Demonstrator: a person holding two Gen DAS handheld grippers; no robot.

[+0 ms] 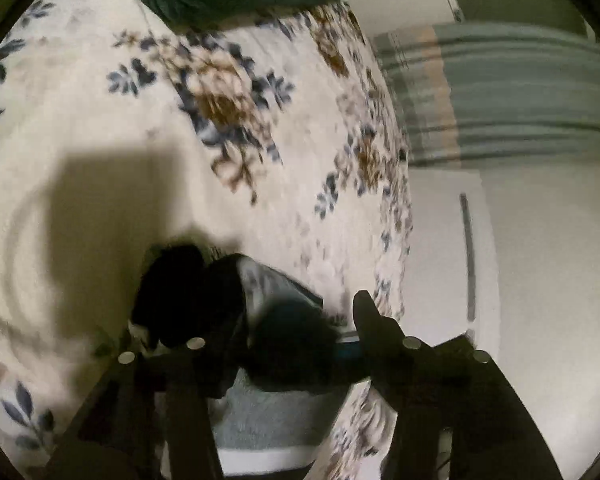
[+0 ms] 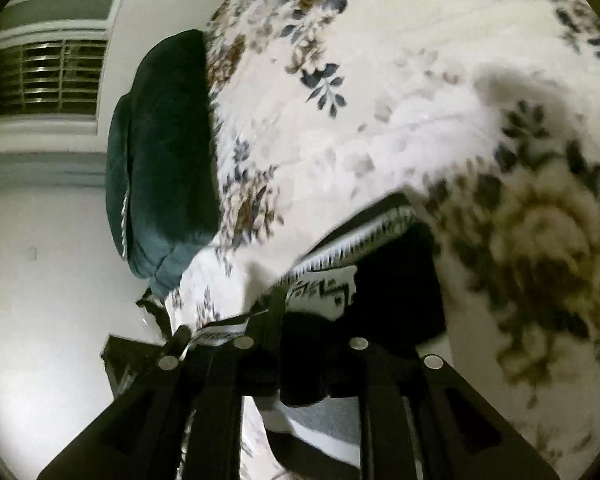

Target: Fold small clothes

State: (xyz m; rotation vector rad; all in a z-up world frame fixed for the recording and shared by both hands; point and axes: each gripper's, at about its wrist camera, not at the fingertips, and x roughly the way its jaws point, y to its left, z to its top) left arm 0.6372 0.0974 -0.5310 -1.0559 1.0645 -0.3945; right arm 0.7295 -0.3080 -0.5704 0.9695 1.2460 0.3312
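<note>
You have each tool, left (image 1: 276,308) and right (image 2: 300,320), clamped on the dark garment (image 1: 224,300), bunched right at their tips just above the floral bed (image 1: 100,120), probably to spread it for folding.

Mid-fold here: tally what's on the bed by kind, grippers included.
Grippers: 2, left gripper, right gripper
Dark garments with a patterned band: 1, the dark garment
Dark green cushions: 1, the cushion
Floral blankets: 1, the blanket
Total: 5
</note>
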